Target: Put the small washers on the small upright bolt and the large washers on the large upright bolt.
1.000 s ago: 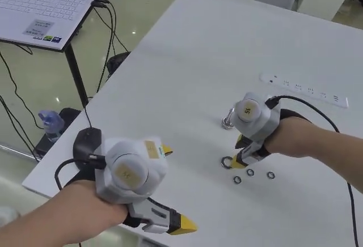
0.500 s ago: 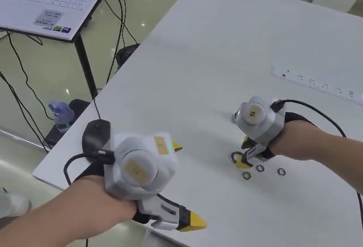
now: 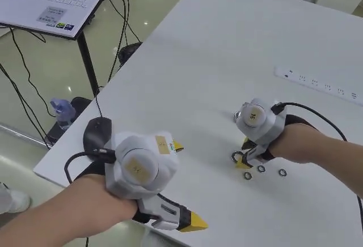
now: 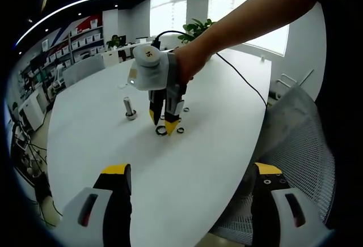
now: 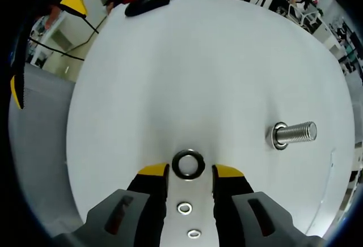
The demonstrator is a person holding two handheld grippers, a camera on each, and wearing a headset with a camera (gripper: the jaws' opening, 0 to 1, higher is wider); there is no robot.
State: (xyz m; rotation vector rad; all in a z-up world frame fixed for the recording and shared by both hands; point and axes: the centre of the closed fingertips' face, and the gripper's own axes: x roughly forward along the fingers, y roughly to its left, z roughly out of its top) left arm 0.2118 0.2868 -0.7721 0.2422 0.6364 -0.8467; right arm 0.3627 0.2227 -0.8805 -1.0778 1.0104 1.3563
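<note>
Large washer point(image 5: 188, 164): dark, shiny ring (lying flat) between parted jaws.

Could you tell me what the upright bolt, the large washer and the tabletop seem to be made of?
The upright bolt looks like bright steel: it is silvery, with fine thread ridges and highlights. The large washer seems to be metal too, a darker grey ring with a shiny edge. The tabletop looks like matte white laminate or painted board; the pictures leave that open.
</note>
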